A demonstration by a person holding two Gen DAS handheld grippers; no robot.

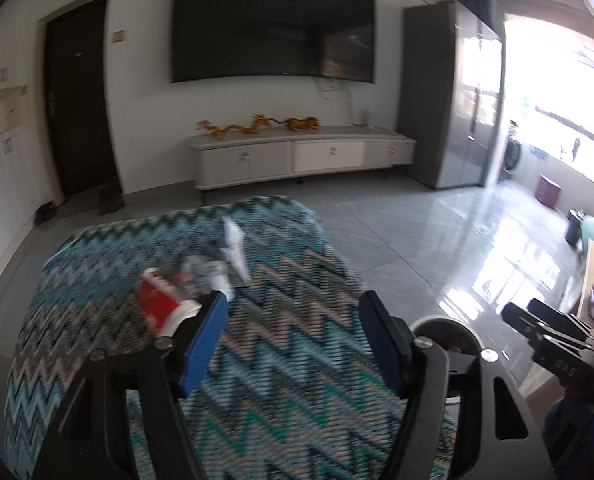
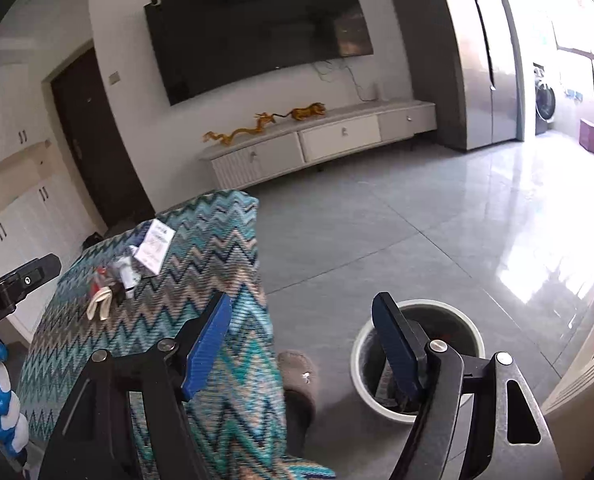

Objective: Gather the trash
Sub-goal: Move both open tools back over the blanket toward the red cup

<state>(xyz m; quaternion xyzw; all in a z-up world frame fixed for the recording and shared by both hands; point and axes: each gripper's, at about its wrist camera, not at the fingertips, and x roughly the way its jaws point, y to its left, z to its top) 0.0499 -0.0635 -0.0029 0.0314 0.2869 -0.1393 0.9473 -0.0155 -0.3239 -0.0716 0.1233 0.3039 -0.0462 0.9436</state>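
A pile of trash lies on the zigzag-patterned cloth (image 1: 281,360) of a table: a red packet (image 1: 155,304), crumpled clear wrappers (image 1: 201,272) and a white paper slip (image 1: 235,248). My left gripper (image 1: 293,344) is open and empty, just short of the pile, its left finger near the red packet. My right gripper (image 2: 303,344) is open and empty, over the table's right edge, above a white trash bin (image 2: 417,356) on the floor. The pile shows in the right wrist view (image 2: 117,280) with the paper slip (image 2: 155,246). The bin's rim also shows in the left wrist view (image 1: 445,328).
A brown stool (image 2: 299,384) stands between table and bin. A TV cabinet (image 1: 301,156) with orange dragon figures and a wall TV (image 1: 273,28) are at the back. A grey fridge (image 2: 469,56) stands at right. Grey tiled floor (image 2: 437,232) lies between.
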